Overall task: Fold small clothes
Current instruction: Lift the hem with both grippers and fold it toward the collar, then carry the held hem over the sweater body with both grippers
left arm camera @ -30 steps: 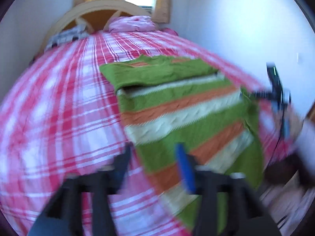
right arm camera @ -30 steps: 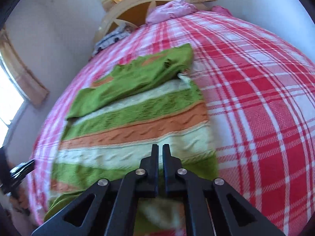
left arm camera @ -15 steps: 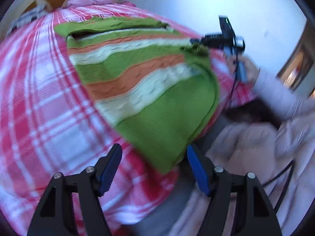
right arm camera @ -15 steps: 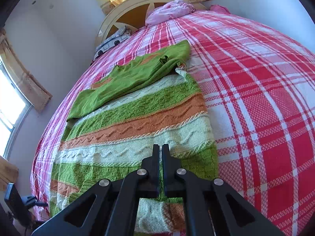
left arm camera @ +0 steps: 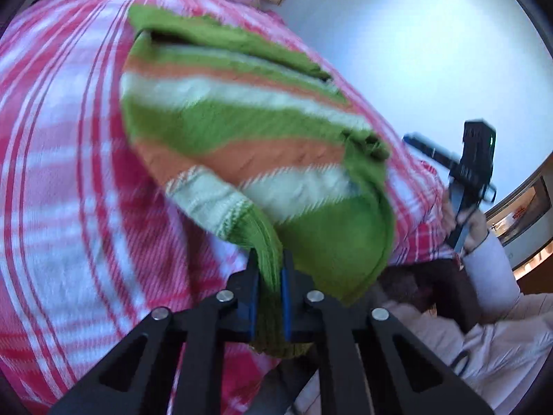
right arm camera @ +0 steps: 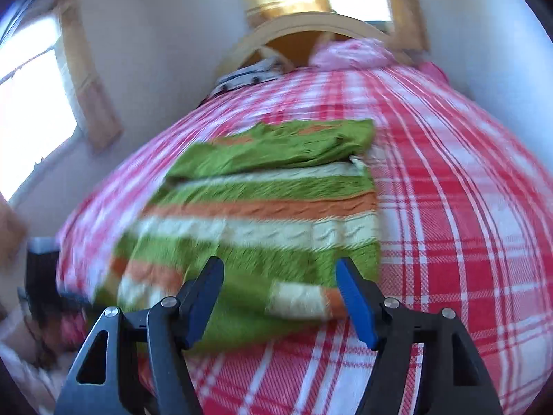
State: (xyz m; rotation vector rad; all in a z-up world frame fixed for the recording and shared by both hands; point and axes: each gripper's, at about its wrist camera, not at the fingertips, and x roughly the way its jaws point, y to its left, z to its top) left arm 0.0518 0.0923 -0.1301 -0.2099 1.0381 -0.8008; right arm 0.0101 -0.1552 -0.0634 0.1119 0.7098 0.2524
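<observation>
The left hand-held gripper [left arm camera: 269, 278], whose blue-padded jaws stood wide apart over the bed edge half a second ago, is now clamped on a bunched green fold at the near hem of the striped sweater [left arm camera: 242, 131]; the knit fills the narrow gap between the fingers and hangs out below them. Ahead of this gripper the hem has been drawn up, so a cream and green corner now curls back over the orange band, where it lay flat before. The rest of the sweater spreads away from the jaws across the red-and-white checked bed cover [left arm camera: 62, 180], with its folded green sleeve at the far end. To the right of the left gripper, past the bed edge, the other tool shows in the person's hand. The right hand-held gripper [right arm camera: 280, 297] has changed the opposite way: a moment ago its fingers were pressed together over the garment, and now they stand wide open with nothing between them, poised just above the sweater [right arm camera: 269, 207] at its near green and cream edge. Beyond its tips the stripes run toward the wooden headboard [right arm camera: 311, 27], and the checked cover [right arm camera: 466, 207] lies to its right.
</observation>
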